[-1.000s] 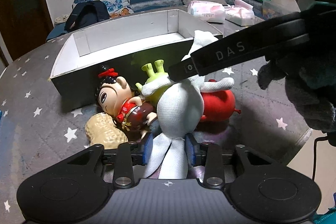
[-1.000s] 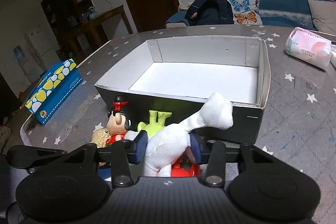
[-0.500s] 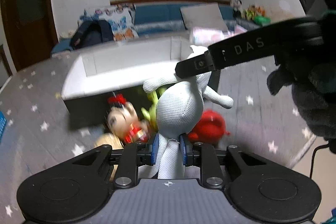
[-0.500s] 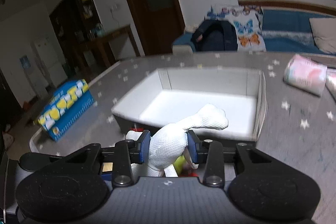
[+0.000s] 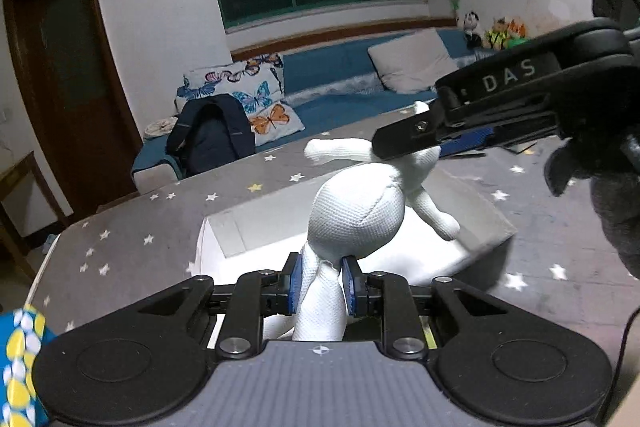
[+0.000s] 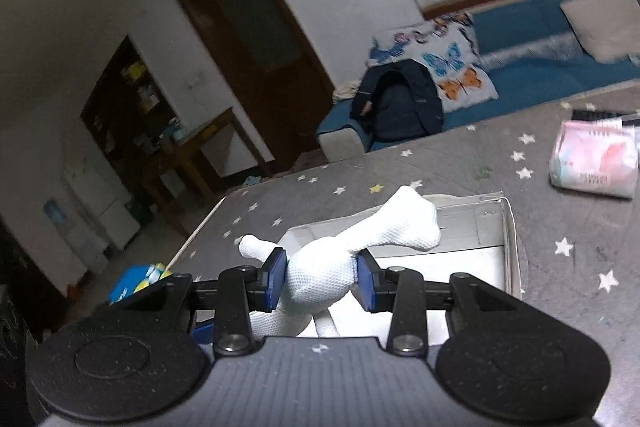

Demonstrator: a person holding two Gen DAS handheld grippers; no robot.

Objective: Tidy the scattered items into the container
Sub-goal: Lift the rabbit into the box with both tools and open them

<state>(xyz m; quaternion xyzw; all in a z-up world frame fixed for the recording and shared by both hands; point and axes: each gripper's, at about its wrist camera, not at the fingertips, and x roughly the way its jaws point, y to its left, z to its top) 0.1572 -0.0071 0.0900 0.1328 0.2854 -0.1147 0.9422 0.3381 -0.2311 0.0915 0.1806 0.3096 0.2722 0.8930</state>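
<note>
A white mesh stuffed doll (image 5: 356, 215) hangs in the air over the open white-lined cardboard box (image 5: 224, 247). My left gripper (image 5: 320, 287) is shut on one of its limbs. My right gripper (image 6: 320, 279) is shut on its upper body; its black arm also shows in the left wrist view (image 5: 480, 107). The doll also shows in the right wrist view (image 6: 344, 255), above the box (image 6: 512, 251). The other toys are hidden below.
The box stands on a grey star-patterned tablecloth (image 5: 132, 243). A pink-white tissue pack (image 6: 592, 163) lies on the table at the right. A blue-yellow box (image 6: 136, 279) sits near the left edge. A sofa with a backpack (image 5: 212, 135) lies behind the table.
Both grippers have lifted the white doll off the toy pile and carried it up over the box. The other toys have dropped out of sight.
</note>
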